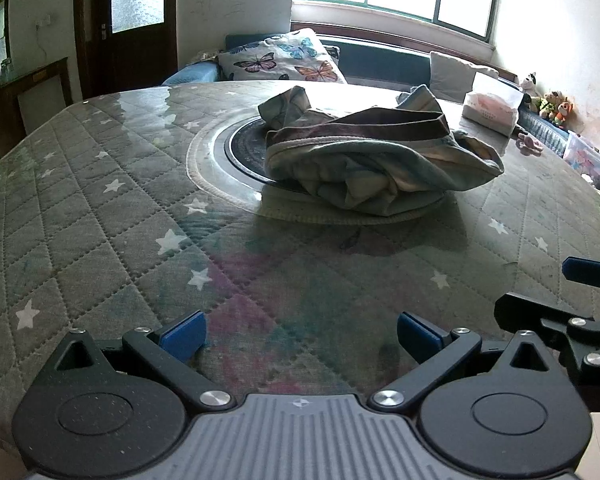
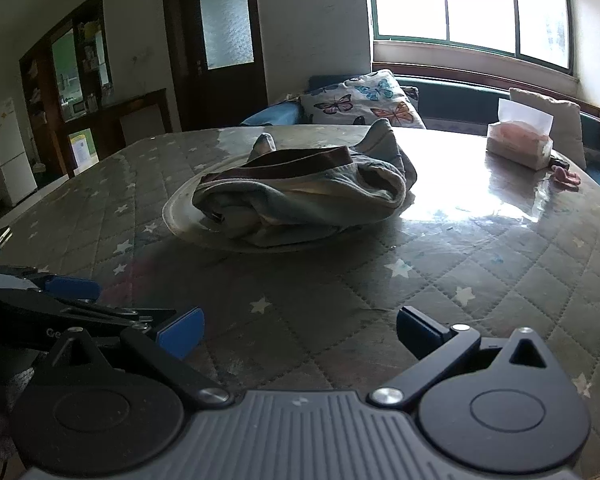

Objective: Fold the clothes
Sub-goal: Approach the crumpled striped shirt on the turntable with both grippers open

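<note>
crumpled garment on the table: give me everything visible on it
The garment is a crumpled heap of pale blue-grey soft fabric with a dark brownish-maroon band along its upper edge and a light ribbed hem beneath. It lies unfolded, bunched in loose folds, on the round turntable at the table's centre. Neither gripper touches it; both sit open, well short of it.

Table cover [image 1: 100, 208]: grey-green, diamond-quilted, white stars. Crumpled garment [image 1: 372, 160] at its centre: pale blue-grey, brown waistband. Behind the garment, cushion [image 1: 284, 56]: white, blue and orange butterflies. Gripper pads [image 1: 184, 334]: blue.
</note>
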Action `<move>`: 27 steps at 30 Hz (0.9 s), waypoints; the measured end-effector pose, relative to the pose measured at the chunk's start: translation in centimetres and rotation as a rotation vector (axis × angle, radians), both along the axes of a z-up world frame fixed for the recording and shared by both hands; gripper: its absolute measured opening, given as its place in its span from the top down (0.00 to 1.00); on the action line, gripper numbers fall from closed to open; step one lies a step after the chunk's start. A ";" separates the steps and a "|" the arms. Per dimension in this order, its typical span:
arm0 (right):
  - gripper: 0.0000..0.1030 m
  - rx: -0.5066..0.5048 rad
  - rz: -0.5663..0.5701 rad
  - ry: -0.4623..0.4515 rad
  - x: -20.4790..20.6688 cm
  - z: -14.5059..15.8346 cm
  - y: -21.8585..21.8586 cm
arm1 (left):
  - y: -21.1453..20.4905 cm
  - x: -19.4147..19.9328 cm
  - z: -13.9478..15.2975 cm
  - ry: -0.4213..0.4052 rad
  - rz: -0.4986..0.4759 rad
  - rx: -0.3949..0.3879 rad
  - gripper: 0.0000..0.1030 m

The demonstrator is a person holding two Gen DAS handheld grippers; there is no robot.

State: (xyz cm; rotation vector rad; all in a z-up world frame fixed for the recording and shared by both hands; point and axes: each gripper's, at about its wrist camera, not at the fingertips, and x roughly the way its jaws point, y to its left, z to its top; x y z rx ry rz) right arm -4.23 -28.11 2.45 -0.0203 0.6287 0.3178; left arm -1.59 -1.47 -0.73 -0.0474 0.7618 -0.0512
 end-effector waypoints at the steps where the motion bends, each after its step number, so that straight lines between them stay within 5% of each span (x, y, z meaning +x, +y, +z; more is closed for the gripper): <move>1: 0.00 0.000 -0.002 0.001 0.0 0.0 0.0 | -0.1 0.0 0.0 0.001 -0.001 0.003 0.00; 27: 0.00 -0.090 -0.015 0.109 0.3 -2.0 0.0 | -1.1 -0.2 -0.2 0.023 -0.008 0.058 0.00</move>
